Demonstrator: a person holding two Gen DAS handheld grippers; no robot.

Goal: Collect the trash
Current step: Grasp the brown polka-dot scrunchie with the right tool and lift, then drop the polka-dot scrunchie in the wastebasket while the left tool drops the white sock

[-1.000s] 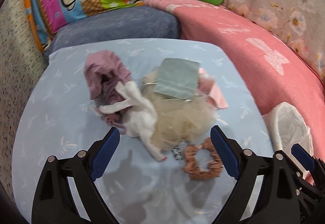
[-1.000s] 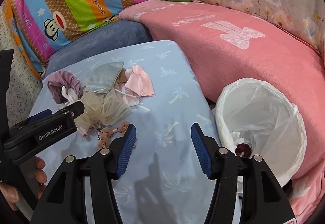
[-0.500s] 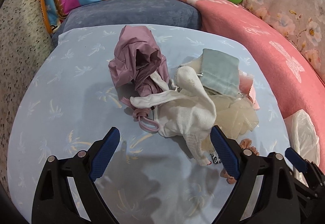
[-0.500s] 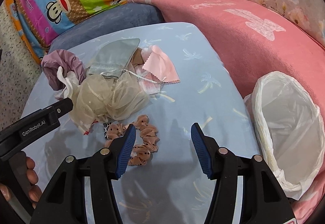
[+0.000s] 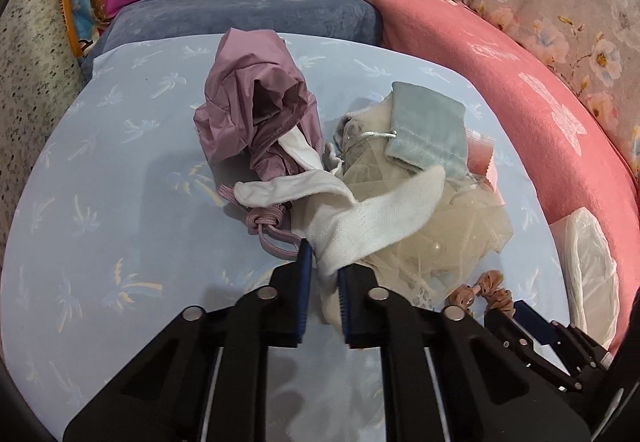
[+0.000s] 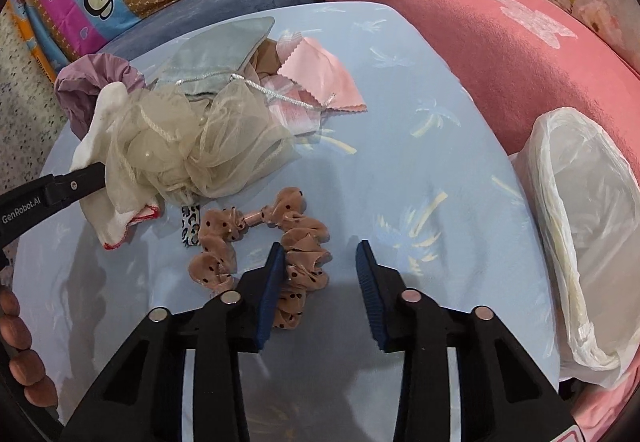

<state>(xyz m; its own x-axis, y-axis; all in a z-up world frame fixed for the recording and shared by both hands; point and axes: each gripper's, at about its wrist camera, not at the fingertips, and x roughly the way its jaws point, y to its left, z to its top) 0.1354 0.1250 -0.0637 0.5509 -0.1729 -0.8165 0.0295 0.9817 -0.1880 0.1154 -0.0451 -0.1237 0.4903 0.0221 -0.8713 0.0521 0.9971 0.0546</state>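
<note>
Left tongs [image 5: 322, 274] clamped on white sock [image 5: 360, 217]; right tongs [image 6: 320, 262] closing around dotted scrunchie [image 6: 298, 238], pads not yet pressing

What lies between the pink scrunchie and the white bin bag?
Only bare blue cloth lies between the scrunchie and the bin bag, seen in the right wrist view.
</note>
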